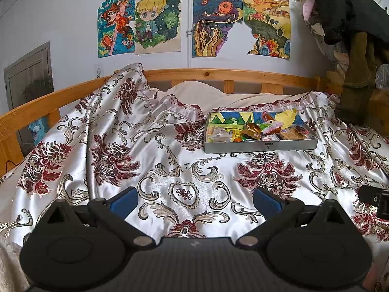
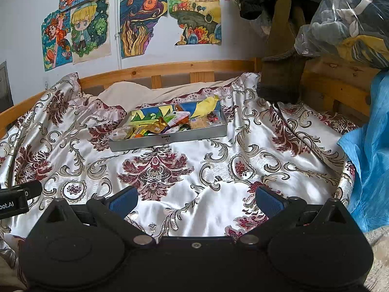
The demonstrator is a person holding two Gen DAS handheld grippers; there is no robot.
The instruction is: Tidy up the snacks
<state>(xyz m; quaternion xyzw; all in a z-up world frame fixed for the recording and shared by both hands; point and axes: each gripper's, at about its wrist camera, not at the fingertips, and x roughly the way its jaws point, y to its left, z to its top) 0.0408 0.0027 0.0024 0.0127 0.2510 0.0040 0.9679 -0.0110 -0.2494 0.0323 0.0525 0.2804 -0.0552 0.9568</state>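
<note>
A flat grey tray lined with a coloured drawing lies on the floral bedspread, right of centre in the left wrist view and centre-left in the right wrist view. Several wrapped snacks lie jumbled in it, among them a gold packet and a yellow bag. My left gripper is open and empty, well short of the tray. My right gripper is open and empty too, also well short of it.
A silky floral bedspread covers the bed. A wooden rail runs behind it under wall drawings. Dark clothes and brown trousers hang at the right. A plastic bag of clothes and a blue cloth are at the far right.
</note>
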